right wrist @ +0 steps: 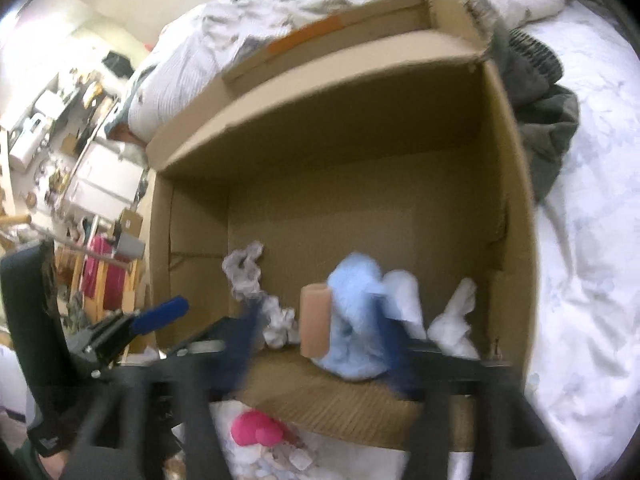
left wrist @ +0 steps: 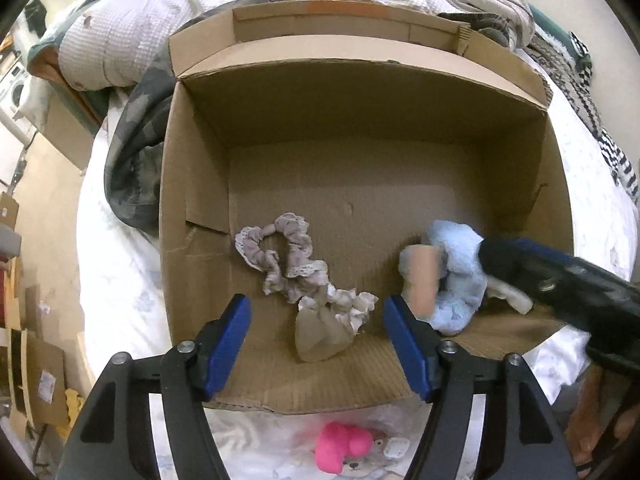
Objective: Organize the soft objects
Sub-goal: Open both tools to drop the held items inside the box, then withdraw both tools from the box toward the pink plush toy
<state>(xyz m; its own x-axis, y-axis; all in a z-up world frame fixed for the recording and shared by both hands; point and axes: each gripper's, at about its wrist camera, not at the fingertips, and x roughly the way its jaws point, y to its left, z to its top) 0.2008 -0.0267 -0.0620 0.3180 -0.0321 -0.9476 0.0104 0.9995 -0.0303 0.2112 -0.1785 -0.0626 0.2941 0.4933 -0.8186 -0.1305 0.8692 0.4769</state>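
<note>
A ruffled grey lace scrunchie (left wrist: 280,256) was seen lying flat on the cardboard box (left wrist: 360,128) floor, near left. A fluffy light-blue toy (left wrist: 452,272) lay at the near right, while a pink plush (left wrist: 340,446) lay outside, nearer.

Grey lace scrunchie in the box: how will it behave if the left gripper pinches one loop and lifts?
The grey lace scrunchie lies crumpled in loose ruffles on the cardboard box floor, so it probably hangs limp. Thin gathered fabric suggests very light. It touches the beige fabric piece, which may drag along.
</note>
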